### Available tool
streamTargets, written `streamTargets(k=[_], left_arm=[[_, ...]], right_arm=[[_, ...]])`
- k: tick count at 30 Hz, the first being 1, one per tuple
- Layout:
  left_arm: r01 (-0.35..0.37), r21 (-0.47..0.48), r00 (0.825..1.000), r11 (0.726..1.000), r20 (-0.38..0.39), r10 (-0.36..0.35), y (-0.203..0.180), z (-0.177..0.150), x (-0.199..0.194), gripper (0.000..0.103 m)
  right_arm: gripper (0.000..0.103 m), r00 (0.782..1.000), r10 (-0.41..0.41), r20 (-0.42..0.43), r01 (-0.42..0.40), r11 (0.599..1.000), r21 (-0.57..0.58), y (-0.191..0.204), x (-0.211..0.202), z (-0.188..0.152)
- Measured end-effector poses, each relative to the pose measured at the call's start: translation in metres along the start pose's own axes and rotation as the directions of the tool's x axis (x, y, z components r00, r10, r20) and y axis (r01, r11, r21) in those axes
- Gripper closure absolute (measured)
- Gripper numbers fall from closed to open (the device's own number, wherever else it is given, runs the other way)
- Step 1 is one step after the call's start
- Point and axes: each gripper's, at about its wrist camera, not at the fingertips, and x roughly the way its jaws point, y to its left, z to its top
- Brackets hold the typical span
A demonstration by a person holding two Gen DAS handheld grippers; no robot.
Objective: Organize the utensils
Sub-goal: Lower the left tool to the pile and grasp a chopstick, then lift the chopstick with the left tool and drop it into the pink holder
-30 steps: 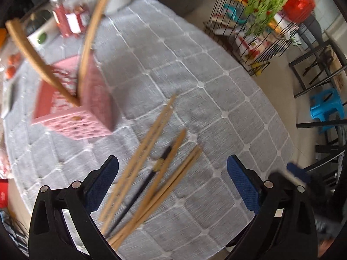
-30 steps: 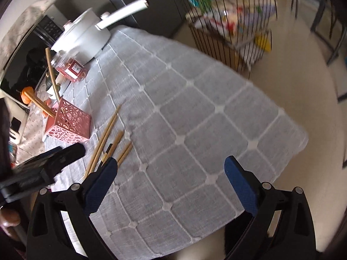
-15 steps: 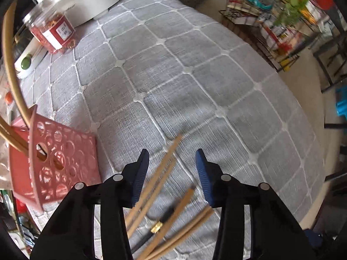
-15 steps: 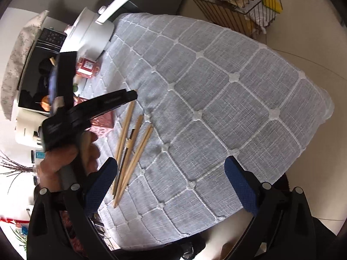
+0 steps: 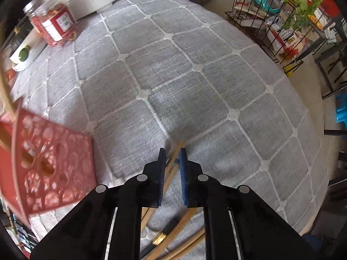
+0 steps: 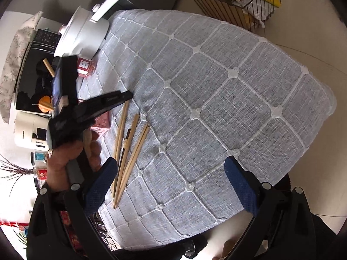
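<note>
the left wrist view sits low and close over the grey quilted tablecloth point(image 5: 195, 82), facing along the chopsticks point(image 5: 173, 164) beside the red holder point(image 5: 49, 173). the right wrist view looks down from higher and farther back, sharing the tablecloth point(image 6: 227, 99), chopsticks point(image 6: 130, 147) and the left gripper point(image 6: 121, 97).

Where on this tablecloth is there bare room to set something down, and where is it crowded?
Free: the grey tablecloth from the chopsticks out to its far and right edges. Crowded: the left strip, with white pot, red-labelled jar, pink perforated holder and the left gripper closing on a chopstick.
</note>
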Motion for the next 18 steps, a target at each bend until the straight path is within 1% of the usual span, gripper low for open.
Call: streamTargets(k=[2, 4, 5, 7, 8, 9, 10, 11, 13, 14, 15, 18], left_arm=[[0.012, 0.006, 0.999, 1.000, 0.050, -0.012, 0.001, -0.010, -0.015, 0.091], [0.037, 0.011, 0.994, 0.999, 0.107, -0.038, 0.005, -0.026, -0.043, 0.092], [0.052, 0.013, 0.989, 0.999, 0.139, -0.053, 0.007, -0.034, -0.057, 0.092], [0.080, 0.012, 0.973, 0.997, 0.217, -0.081, 0.016, -0.056, -0.093, 0.092], [0.093, 0.009, 0.966, 0.996, 0.242, -0.093, 0.020, -0.064, -0.105, 0.093], [0.106, 0.004, 0.954, 0.994, 0.281, -0.103, 0.027, -0.076, -0.123, 0.093], [0.117, -0.001, 0.944, 0.993, 0.312, -0.111, 0.031, -0.086, -0.136, 0.093], [0.133, -0.008, 0.929, 0.991, 0.348, -0.122, 0.040, -0.101, -0.153, 0.093], [0.141, -0.019, 0.910, 0.990, 0.396, -0.122, 0.046, -0.114, -0.170, 0.093], [0.146, -0.023, 0.899, 0.989, 0.420, -0.123, 0.051, -0.122, -0.180, 0.094], [0.156, -0.027, 0.886, 0.987, 0.446, -0.128, 0.059, -0.134, -0.194, 0.094], [0.169, -0.041, 0.859, 0.985, 0.495, -0.126, 0.074, -0.155, -0.212, 0.095]], right_arm=[[0.007, 1.000, -0.018, 0.006, 0.018, 1.000, 0.010, -0.001, 0.004, 0.002], [0.007, 0.999, -0.034, 0.009, 0.034, 0.999, 0.017, 0.001, 0.008, 0.004], [0.007, 0.999, -0.041, 0.008, 0.041, 0.999, 0.017, 0.001, 0.011, 0.004], [0.007, 0.998, -0.058, 0.001, 0.058, 0.998, 0.024, 0.004, 0.020, 0.004], [0.007, 0.998, -0.063, -0.008, 0.063, 0.997, 0.033, 0.006, 0.027, 0.005], [0.007, 0.998, -0.060, -0.020, 0.061, 0.997, 0.043, 0.008, 0.034, 0.006], [0.009, 0.998, -0.052, -0.036, 0.054, 0.997, 0.052, 0.013, 0.043, 0.007], [0.011, 0.998, -0.044, -0.043, 0.046, 0.997, 0.058, 0.016, 0.048, 0.007], [0.021, 0.999, -0.018, -0.047, 0.022, 0.997, 0.077, 0.025, 0.058, 0.007], [0.024, 0.999, -0.003, -0.041, 0.006, 0.997, 0.078, 0.033, 0.062, 0.007], [0.029, 0.999, 0.003, -0.035, 0.000, 0.997, 0.073, 0.039, 0.064, 0.006], [0.035, 1.000, 0.011, 0.005, -0.011, 0.999, 0.039, 0.062, 0.069, 0.009]])
